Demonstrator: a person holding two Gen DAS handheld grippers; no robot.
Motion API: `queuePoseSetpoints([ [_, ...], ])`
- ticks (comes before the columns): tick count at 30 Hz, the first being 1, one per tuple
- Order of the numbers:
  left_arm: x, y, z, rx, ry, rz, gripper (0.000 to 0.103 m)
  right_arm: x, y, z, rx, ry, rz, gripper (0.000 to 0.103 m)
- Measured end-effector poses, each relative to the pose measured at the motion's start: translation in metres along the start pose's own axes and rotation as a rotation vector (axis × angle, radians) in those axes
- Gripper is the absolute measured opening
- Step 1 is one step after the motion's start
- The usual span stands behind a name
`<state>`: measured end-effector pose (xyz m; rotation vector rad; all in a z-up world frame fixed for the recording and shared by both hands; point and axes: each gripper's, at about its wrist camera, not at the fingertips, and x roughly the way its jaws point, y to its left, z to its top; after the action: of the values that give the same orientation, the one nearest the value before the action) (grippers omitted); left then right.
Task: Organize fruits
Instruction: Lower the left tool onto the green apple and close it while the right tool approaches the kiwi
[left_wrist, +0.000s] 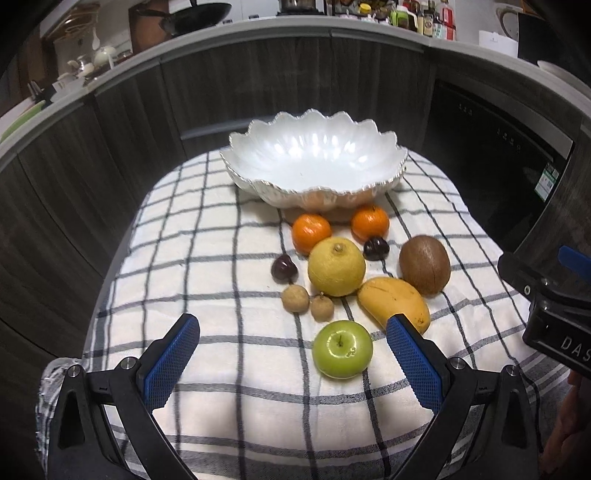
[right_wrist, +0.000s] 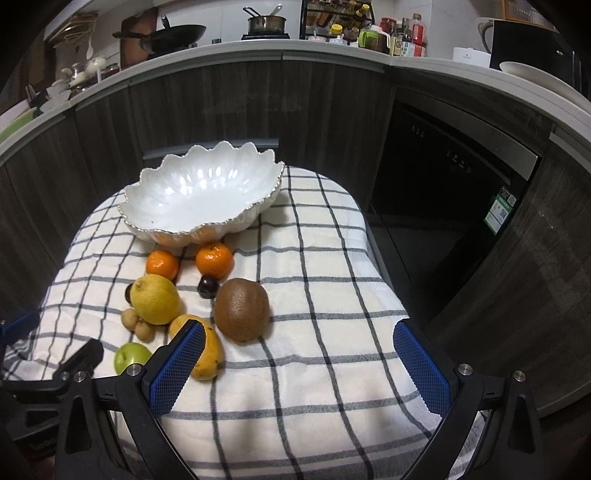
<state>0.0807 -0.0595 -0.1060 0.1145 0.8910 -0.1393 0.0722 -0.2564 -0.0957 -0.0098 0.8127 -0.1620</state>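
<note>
Both hand-held grippers wide open, nothing held: left hand-held gripper (left_wrist: 293, 334) over green apple (left_wrist: 342, 349), right hand-held gripper (right_wrist: 299, 341) beside mango (right_wrist: 207, 349). Fruits clustered on checked cloth (left_wrist: 221, 266) in front of empty white bowl (left_wrist: 314, 158).

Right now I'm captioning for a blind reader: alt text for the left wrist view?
An empty white scalloped bowl sits on a checked cloth, with loose fruit in front of it. A green apple lies nearest, between the left gripper's open jaws.
</note>
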Motion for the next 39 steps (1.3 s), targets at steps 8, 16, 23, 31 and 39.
queuePoseSetpoints([
  [8,0.032,-0.014,-0.009,0.026,0.076,-0.025,0.099,0.019,-0.005,-0.006,0.005,0.037,-0.012,0.103],
  [16,0.055,-0.027,-0.015,0.059,0.132,-0.031,0.084,0.033,-0.009,-0.011,0.017,0.072,-0.016,0.103],
  [23,0.063,-0.031,-0.018,0.068,0.163,-0.043,0.068,0.037,-0.01,-0.014,0.023,0.081,-0.017,0.103],
  [31,0.067,-0.034,-0.019,0.08,0.174,-0.065,0.049,0.04,-0.009,-0.015,0.025,0.093,-0.014,0.103],
  [39,0.061,-0.034,-0.019,0.088,0.162,-0.07,0.048,0.038,-0.008,-0.012,0.019,0.095,-0.016,0.103],
])
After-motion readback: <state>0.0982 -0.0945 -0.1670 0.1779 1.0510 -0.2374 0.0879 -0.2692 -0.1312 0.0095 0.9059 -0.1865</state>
